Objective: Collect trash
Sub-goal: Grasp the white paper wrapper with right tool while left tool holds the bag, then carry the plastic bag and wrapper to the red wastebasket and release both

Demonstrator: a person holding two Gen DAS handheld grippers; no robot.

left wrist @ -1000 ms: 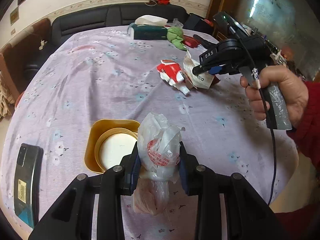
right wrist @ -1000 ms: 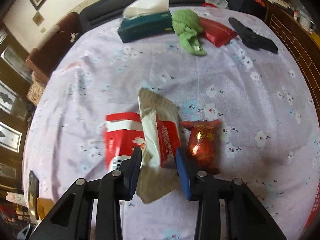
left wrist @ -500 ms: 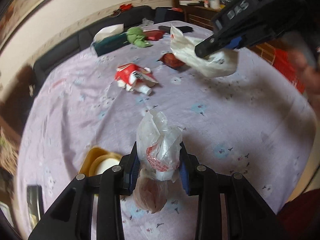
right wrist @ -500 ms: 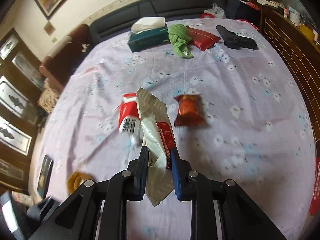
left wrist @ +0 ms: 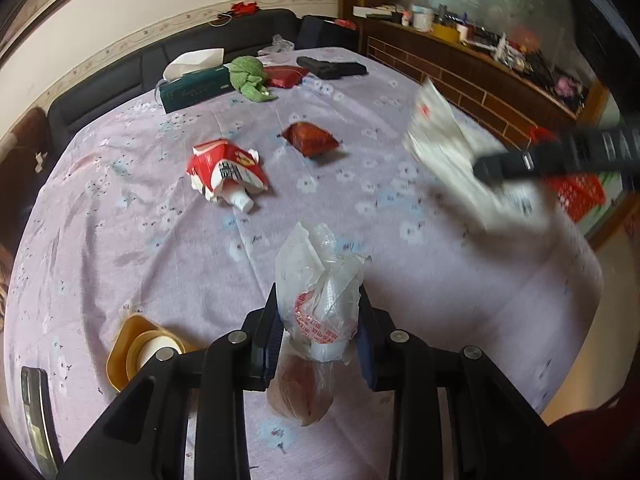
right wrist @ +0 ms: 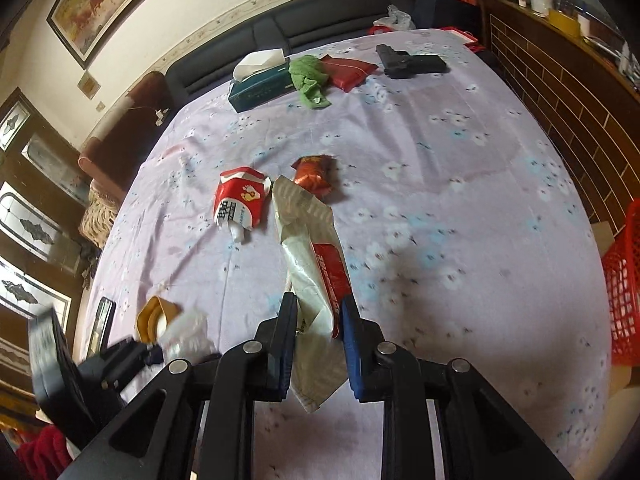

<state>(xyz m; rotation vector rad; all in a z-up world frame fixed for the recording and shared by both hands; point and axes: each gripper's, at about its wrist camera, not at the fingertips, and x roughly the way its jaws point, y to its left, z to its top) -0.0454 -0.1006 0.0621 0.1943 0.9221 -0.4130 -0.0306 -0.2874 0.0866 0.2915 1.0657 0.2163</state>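
Since the picture of a second ago, the right gripper (right wrist: 318, 320) has risen from the table with the white and red wrapper (right wrist: 316, 264), which then lay flat between the crushed red carton (right wrist: 240, 204) and the red snack packet (right wrist: 312, 174). Now the wrapper hangs clear of the purple flowered tablecloth (right wrist: 460, 200), pinched between the two jaws near its middle, so that both ends are free and nothing drags over the cloth.

In the left wrist view this wrapper (left wrist: 460, 152) appears blurred at the far right, near the table edge. A red basket (right wrist: 624, 280) stands beyond that edge on the right; probably the trash goes there, but the view does not show it well enough to be sure.

The left gripper (left wrist: 318, 320) is at the near side of the table, its jaws pressed on the clear plastic bag (left wrist: 320, 288). The grip sits at the bag's neck, so the heavier lower part hangs below the jaws and the contents cannot fall out.

Two pieces of trash remain on the cloth, the carton to the left and the snack packet just right of it. At the far side lie a tissue box (left wrist: 196, 84), a green cloth (left wrist: 250, 78) and a red pouch (left wrist: 284, 75); these look like household things, not trash. A gold container (left wrist: 128, 356) sits at the near left.
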